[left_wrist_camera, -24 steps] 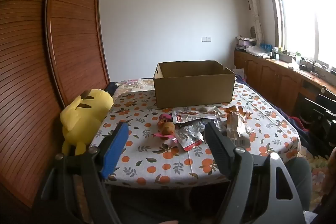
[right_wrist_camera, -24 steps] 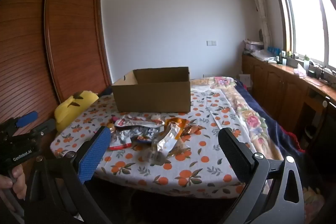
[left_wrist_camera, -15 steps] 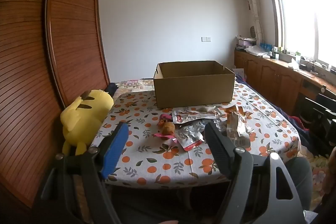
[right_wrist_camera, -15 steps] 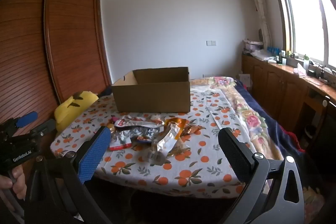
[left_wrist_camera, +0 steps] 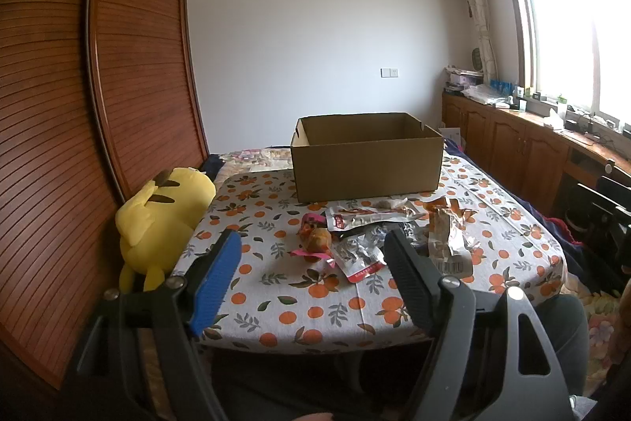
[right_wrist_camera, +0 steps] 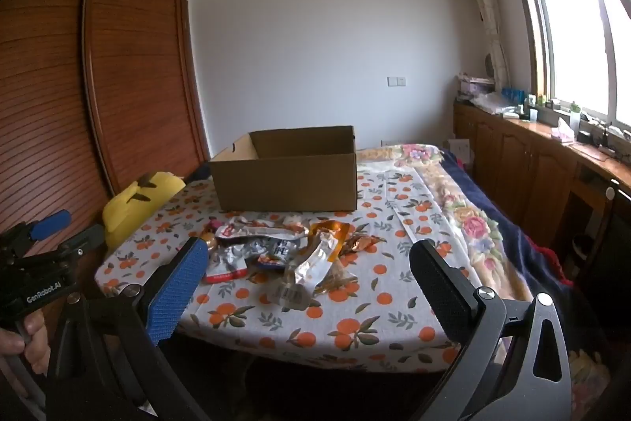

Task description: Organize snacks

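Nothing moved: both grippers, left (left_wrist_camera: pixel 311 255) and right (right_wrist_camera: pixel 307 267), stay released (apparently empty).

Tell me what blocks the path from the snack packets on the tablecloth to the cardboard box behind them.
Nothing visible does. The silver and orange snack packets lie just before the open brown cardboard box; only its front wall must be cleared. Both grippers hang open, short of the table.

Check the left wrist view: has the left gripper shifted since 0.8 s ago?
No. The cardboard box sits at the same spot between the left gripper fingers in every frame.
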Demonstrator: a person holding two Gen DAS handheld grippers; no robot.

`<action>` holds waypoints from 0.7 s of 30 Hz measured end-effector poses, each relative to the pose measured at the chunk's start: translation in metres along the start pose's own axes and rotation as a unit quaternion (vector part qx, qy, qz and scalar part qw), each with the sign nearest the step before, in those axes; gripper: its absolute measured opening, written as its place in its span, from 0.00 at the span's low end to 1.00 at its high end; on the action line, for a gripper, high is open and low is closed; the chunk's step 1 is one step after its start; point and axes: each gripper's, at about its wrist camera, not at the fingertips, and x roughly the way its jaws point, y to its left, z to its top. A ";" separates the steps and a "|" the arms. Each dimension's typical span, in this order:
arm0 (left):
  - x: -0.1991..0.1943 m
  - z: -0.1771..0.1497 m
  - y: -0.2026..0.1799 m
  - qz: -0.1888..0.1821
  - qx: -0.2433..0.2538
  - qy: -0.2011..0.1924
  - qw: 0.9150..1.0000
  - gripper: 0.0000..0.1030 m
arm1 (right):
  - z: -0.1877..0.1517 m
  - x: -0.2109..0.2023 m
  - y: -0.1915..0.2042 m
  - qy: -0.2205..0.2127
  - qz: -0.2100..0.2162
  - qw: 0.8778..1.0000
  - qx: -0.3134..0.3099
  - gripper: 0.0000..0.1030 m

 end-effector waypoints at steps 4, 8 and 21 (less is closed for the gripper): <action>-0.005 -0.002 0.000 -0.001 0.000 0.000 1.000 0.73 | 0.000 0.000 0.000 0.000 0.000 1.000 0.000 1.00; -0.004 -0.002 0.000 -0.001 0.000 0.001 1.000 0.73 | 0.000 -0.001 0.000 -0.001 0.001 1.000 0.000 1.00; -0.002 -0.004 -0.002 -0.001 -0.001 0.001 1.000 0.73 | 0.000 -0.002 0.001 -0.002 0.000 1.000 0.000 1.00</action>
